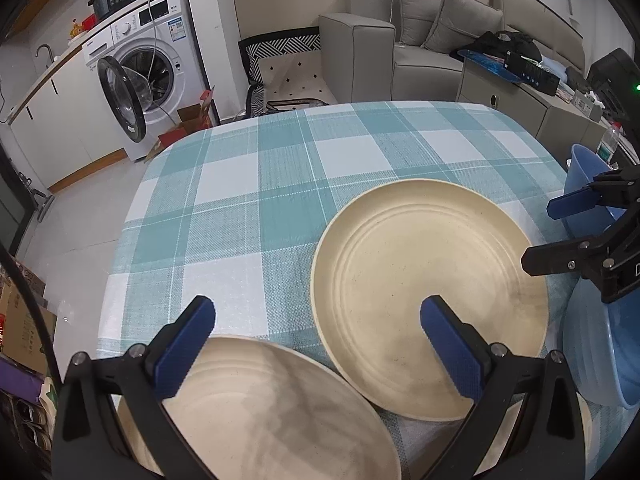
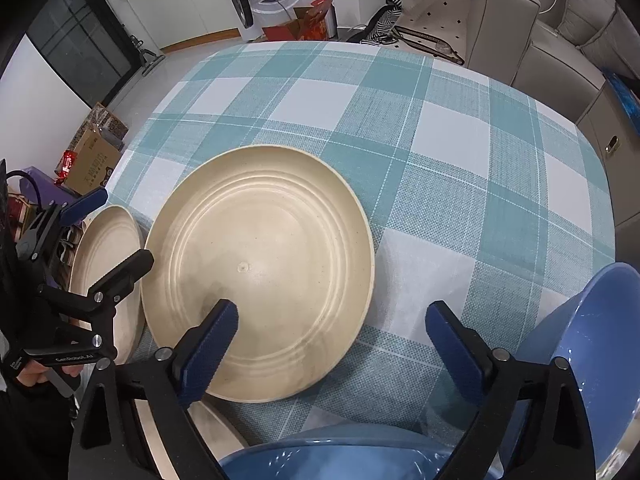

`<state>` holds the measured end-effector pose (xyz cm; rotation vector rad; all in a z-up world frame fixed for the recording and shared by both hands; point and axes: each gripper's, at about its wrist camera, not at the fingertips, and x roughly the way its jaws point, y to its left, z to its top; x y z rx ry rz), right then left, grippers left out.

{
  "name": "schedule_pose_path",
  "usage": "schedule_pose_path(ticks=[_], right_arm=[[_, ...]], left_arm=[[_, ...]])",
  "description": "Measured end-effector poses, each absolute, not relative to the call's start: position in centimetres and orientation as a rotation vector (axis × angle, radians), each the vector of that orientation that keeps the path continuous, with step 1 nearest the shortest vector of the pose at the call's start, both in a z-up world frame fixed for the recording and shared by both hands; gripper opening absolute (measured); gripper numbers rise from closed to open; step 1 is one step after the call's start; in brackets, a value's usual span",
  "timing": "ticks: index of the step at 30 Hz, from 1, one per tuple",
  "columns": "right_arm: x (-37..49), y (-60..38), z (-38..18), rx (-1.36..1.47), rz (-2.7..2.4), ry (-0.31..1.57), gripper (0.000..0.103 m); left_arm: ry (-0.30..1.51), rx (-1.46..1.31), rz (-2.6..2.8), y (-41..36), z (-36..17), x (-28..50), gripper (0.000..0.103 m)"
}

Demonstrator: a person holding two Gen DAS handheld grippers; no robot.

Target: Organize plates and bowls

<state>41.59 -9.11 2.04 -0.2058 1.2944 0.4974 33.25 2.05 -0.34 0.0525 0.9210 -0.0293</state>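
Observation:
A large cream plate (image 1: 428,280) (image 2: 260,264) lies on the checked tablecloth (image 1: 280,184). A second cream plate (image 1: 260,412) (image 2: 108,256) sits to its left, near the table edge. My left gripper (image 1: 320,340) (image 2: 108,236) hovers open, one finger over each plate and nothing gripped. My right gripper (image 2: 332,344) (image 1: 548,232) is open too; its left finger hangs above the large plate's near rim and its right finger above bare cloth. Two blue bowls flank it, one (image 2: 592,340) (image 1: 588,192) on the right and one (image 2: 340,456) (image 1: 604,352) nearest the camera.
A sliver of a third cream plate (image 2: 200,416) shows at the table's near edge. Beyond the table stand a washing machine (image 1: 148,76) with its door open, a grey sofa (image 1: 400,52) and cardboard boxes (image 2: 92,156) on the floor.

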Motion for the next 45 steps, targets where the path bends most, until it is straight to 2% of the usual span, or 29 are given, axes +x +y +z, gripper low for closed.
schedule_pose_path(ticks=[7,14,16,20,27,35,39,41,45], right_arm=[[41.8,-8.8,1.2,-0.237,0.488,1.328,0.092],[42.5,-8.7,0.0,-0.237,0.484,1.373,0.080],[42.5,-8.8,-0.3,-0.234,0.484,1.386,0.077],[42.4,-8.8,-0.5,-0.226,0.489,1.397,0.073],[42.3,-8.9,-0.5,-0.211,0.507,1.405,0.071],[42.0,-8.6,-0.8,-0.214,0.523,1.411,0.053],[42.0,-8.5,-1.0,-0.212,0.525,1.414,0.050],[42.0,-8.4,-1.0,-0.212,0.524,1.413,0.045],[42.0,-8.3,-1.0,-0.215,0.518,1.410,0.043]], left_arm=[[0.948,0.072,-0.047,1.7,-1.0,33.8,0.102],[0.976,0.079,-0.069,1.5,-1.5,34.3,0.100],[0.993,0.077,-0.074,1.5,-1.8,34.4,0.091],[1.002,0.058,-0.091,1.7,-2.0,34.3,0.087],[1.010,0.050,-0.109,1.5,-1.8,34.3,0.075],[1.022,0.052,-0.127,1.3,-2.0,34.1,0.058],[1.024,0.050,-0.136,1.2,-1.9,34.1,0.050],[1.025,0.046,-0.142,1.2,-1.9,34.1,0.046],[1.020,0.041,-0.138,1.3,-1.7,34.2,0.041]])
